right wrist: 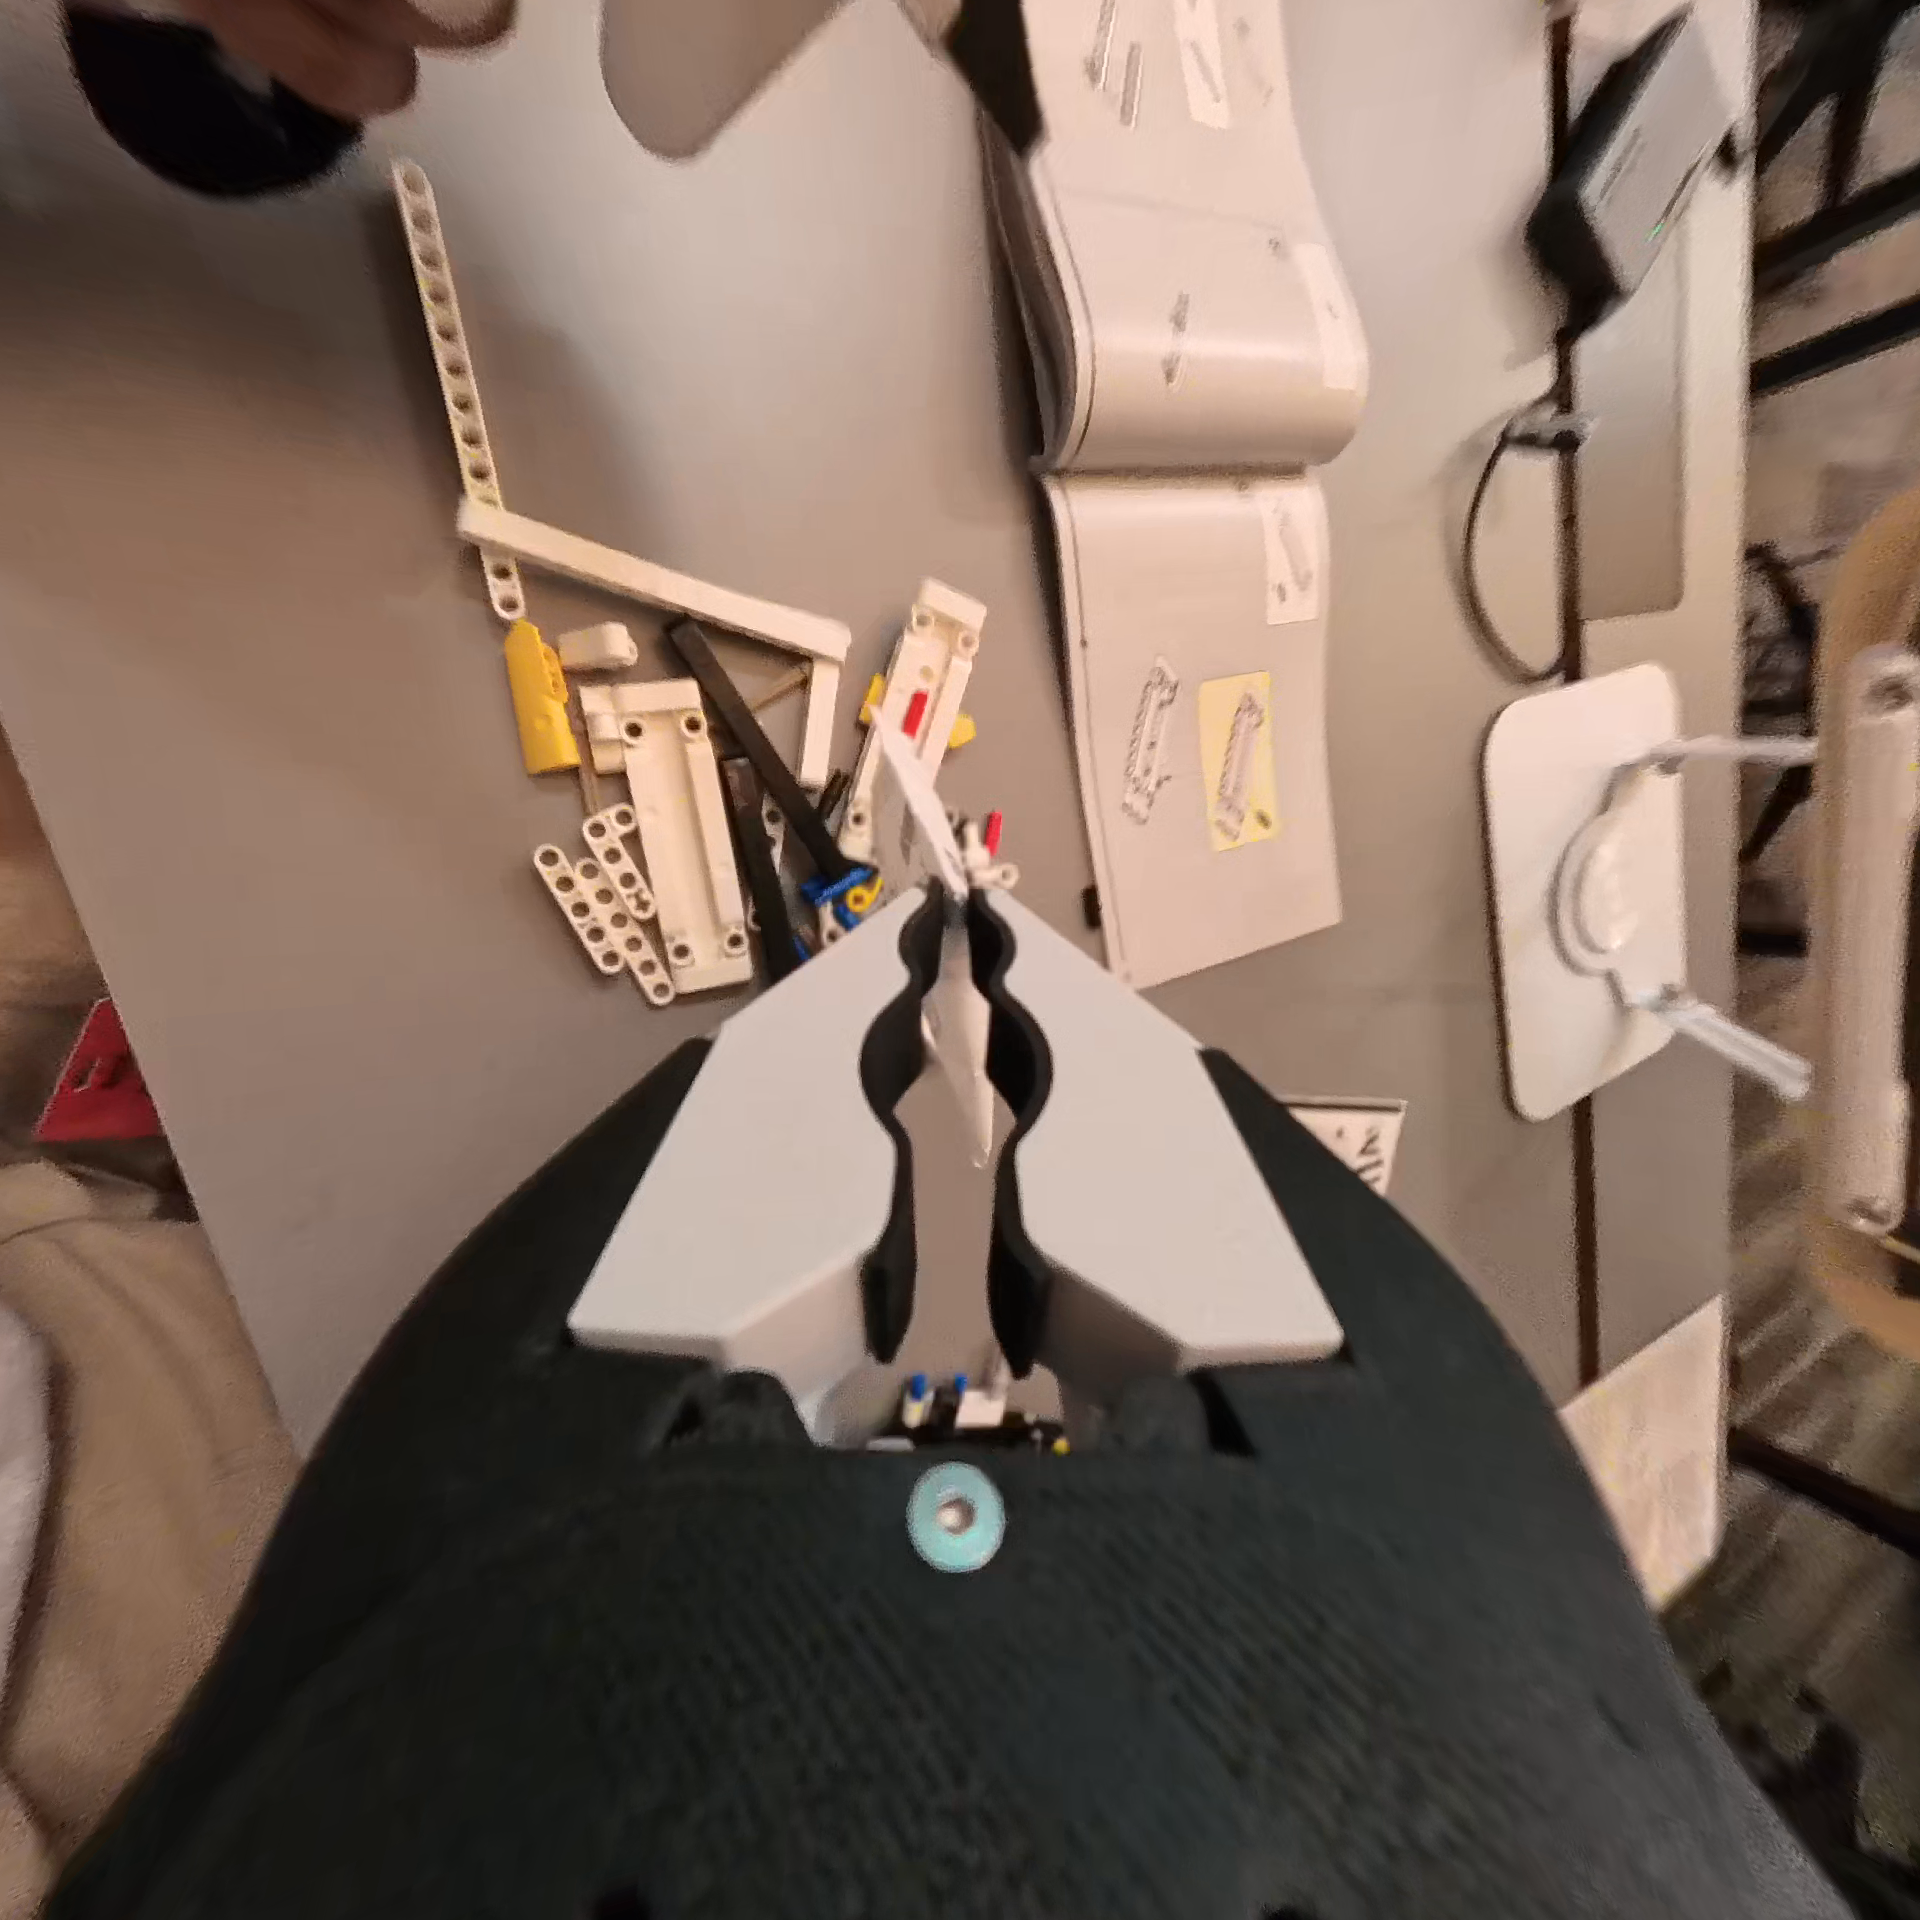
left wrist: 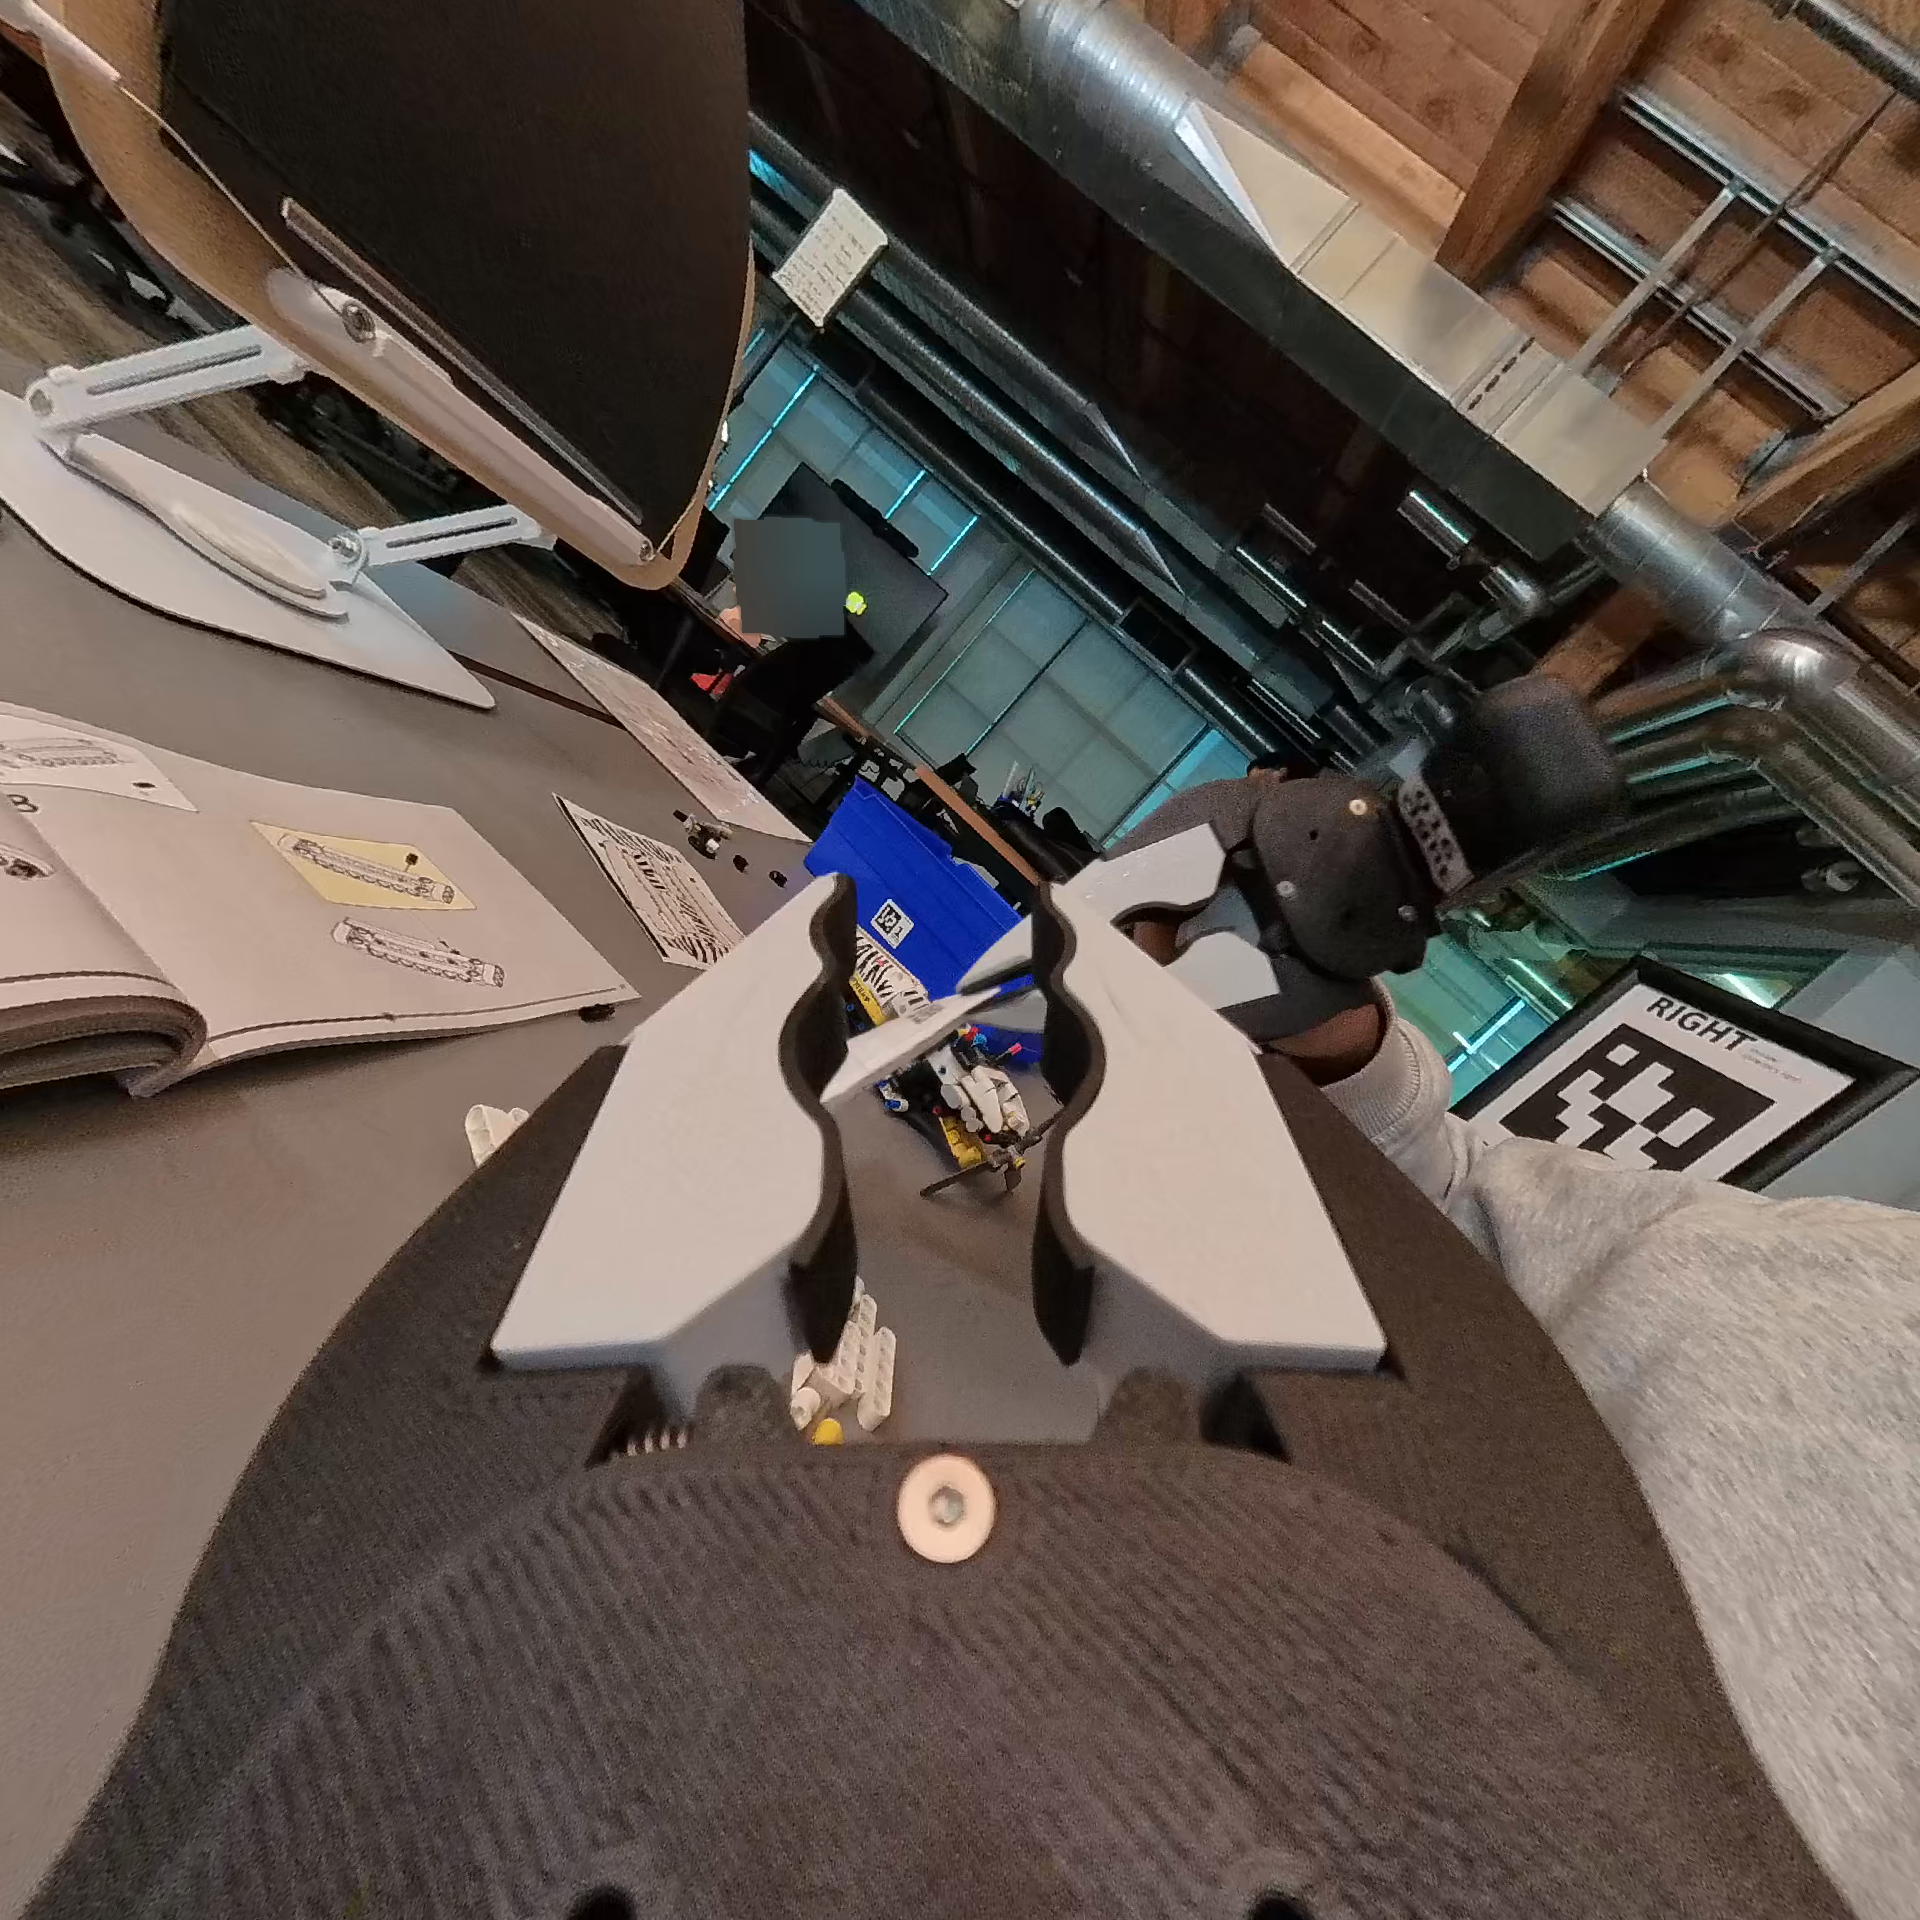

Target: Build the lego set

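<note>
My right gripper [right wrist: 951, 906] is shut on a thin flat white Lego panel [right wrist: 920, 800] that sticks out past its fingertips, above a pile of loose Lego parts [right wrist: 665, 810]: white beams, a yellow piece, black axles. In the left wrist view the right gripper [left wrist: 1003, 971] reaches in from the right and holds the same white panel [left wrist: 904, 1039] between my left gripper's open fingers. My left gripper [left wrist: 940, 914] is open and empty, tilted above the table. A small part-built Lego assembly [left wrist: 977, 1107] lies on the table beyond it. Small white beams [left wrist: 852, 1361] lie below its base.
An open instruction booklet [right wrist: 1195, 727] lies right of the pile, and also shows in the left wrist view [left wrist: 312, 914]. A white monitor stand base [right wrist: 1590, 883] is at the table's right side. A blue bin [left wrist: 914, 873] stands behind. A person's hand [right wrist: 343, 52] is at the top left.
</note>
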Tool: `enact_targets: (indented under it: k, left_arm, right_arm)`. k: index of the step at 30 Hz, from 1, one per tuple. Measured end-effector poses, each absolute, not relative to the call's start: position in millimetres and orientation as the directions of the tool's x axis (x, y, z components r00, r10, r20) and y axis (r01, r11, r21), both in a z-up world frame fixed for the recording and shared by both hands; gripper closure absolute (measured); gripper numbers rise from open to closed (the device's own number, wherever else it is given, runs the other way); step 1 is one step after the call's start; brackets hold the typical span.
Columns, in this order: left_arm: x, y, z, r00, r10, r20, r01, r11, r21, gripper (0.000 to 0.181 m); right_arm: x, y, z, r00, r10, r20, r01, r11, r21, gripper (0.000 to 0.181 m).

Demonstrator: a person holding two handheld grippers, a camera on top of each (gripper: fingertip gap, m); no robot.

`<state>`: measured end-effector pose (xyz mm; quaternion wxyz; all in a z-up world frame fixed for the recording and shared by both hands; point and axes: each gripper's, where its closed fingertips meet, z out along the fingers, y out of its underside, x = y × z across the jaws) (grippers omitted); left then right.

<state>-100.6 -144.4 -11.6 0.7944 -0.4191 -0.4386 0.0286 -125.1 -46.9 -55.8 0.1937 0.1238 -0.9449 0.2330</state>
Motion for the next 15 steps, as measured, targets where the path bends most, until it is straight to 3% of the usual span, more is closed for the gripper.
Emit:
enact_targets:
  k: [2,6,8,10,12,15]
  left_arm:
    - [-100.4,-144.9,-11.4,0.614,0.410,0.674,0.323,0.649,-0.689,0.151]
    - [-100.3,-147.2,-12.2,0.610,0.414,0.675,0.320,0.651,-0.689,0.151]
    - [-100.4,-148.2,-12.5,0.610,0.409,0.679,0.322,0.654,-0.684,0.151]
    - [-100.1,-149.0,-12.6,0.609,0.407,0.680,0.323,0.657,-0.682,0.151]
    - [-100.5,-150.5,-13.1,0.605,0.416,0.679,0.319,0.655,-0.685,0.151]
    - [-100.0,-150.9,-12.7,0.609,0.409,0.679,0.320,0.657,-0.682,0.151]
  right_arm:
    - [-139.7,-40.4,-59.3,-0.860,-0.127,0.494,-0.318,0.891,-0.324,0.179]
    - [-132.7,-42.4,-57.4,-0.913,-0.068,0.402,-0.247,0.876,-0.413,0.179]
    - [-142.9,-37.5,-60.3,-0.865,-0.093,0.494,-0.292,0.893,-0.344,0.179]
    - [-137.6,-42.8,-48.1,-0.871,-0.070,0.486,-0.300,0.860,-0.412,0.179]
    - [-125.5,-45.7,-47.5,-0.932,-0.040,0.359,-0.224,0.843,-0.489,0.179]
    - [-140.4,-32.3,-64.3,-0.878,-0.081,0.471,-0.278,0.888,-0.366,0.179]
